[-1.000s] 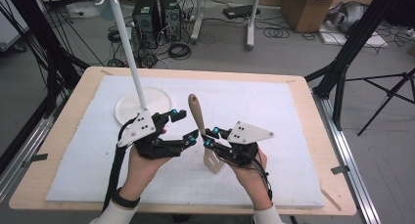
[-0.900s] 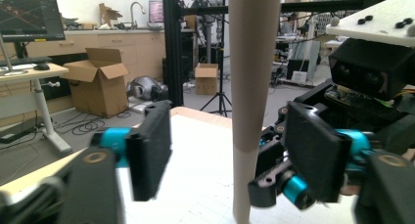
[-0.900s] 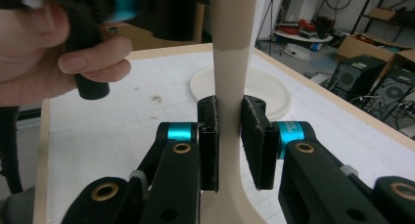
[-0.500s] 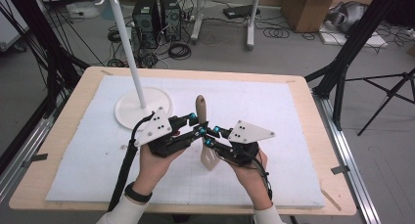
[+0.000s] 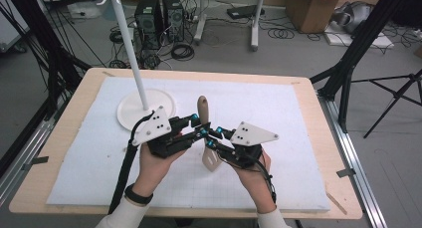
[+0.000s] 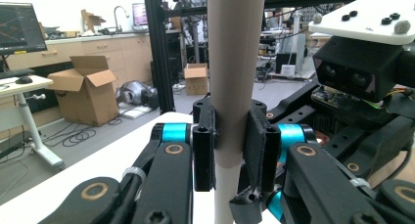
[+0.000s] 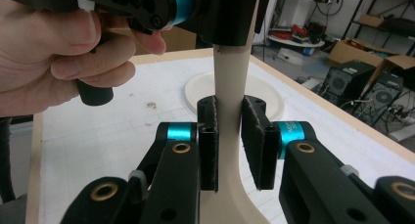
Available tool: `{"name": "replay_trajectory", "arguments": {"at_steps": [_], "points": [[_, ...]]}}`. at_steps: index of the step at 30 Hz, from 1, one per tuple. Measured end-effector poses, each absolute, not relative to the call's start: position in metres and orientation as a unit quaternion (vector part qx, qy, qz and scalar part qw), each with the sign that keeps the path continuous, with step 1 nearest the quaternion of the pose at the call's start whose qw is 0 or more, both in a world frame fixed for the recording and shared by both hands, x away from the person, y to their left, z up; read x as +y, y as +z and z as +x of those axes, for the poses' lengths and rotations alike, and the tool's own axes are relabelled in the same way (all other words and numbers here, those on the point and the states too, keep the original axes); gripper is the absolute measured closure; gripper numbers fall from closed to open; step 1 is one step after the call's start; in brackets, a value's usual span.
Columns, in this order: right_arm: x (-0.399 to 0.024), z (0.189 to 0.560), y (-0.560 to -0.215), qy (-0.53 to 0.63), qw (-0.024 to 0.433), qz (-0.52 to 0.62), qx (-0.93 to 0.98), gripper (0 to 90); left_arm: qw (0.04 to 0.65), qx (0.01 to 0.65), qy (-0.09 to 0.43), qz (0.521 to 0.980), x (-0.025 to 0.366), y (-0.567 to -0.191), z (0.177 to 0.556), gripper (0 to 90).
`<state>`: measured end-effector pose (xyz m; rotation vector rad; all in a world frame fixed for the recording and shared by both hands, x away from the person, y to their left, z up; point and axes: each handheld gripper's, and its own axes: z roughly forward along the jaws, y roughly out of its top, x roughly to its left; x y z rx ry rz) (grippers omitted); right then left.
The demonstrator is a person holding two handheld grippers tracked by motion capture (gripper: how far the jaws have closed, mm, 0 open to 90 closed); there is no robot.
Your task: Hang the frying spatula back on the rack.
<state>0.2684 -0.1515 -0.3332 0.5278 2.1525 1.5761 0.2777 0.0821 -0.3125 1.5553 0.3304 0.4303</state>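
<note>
- Your spatula is a pale beige all over, handle and blade alike
- Your left gripper and your right gripper are black, each with bright turquoise rings at the finger joints and brass-coloured rivets on the links
- The three-cornered plate on each one is light grey with small dark dots
- The pads you close with are matt black
- The mat under your hands is white with a faint grid of thin lines
- The table rim around it is light wood
- The stand and its round base are white
- Your sleeve cuffs are white, and the wristband is black
</note>
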Motion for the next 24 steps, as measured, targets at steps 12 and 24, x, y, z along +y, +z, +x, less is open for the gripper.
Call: {"name": "replay_trajectory", "arguments": {"at_steps": [12,24], "points": [[-0.157,0.267,-0.329,0.596,0.195,0.159,0.763,67.6,0.670,0.101,0.159,0.718,0.097,-0.297,0.281,75.9],[-0.180,0.271,-0.331,0.620,0.179,0.152,0.749,36.5,0.667,0.051,0.098,0.737,0.126,-0.285,0.291,76.0]]}}
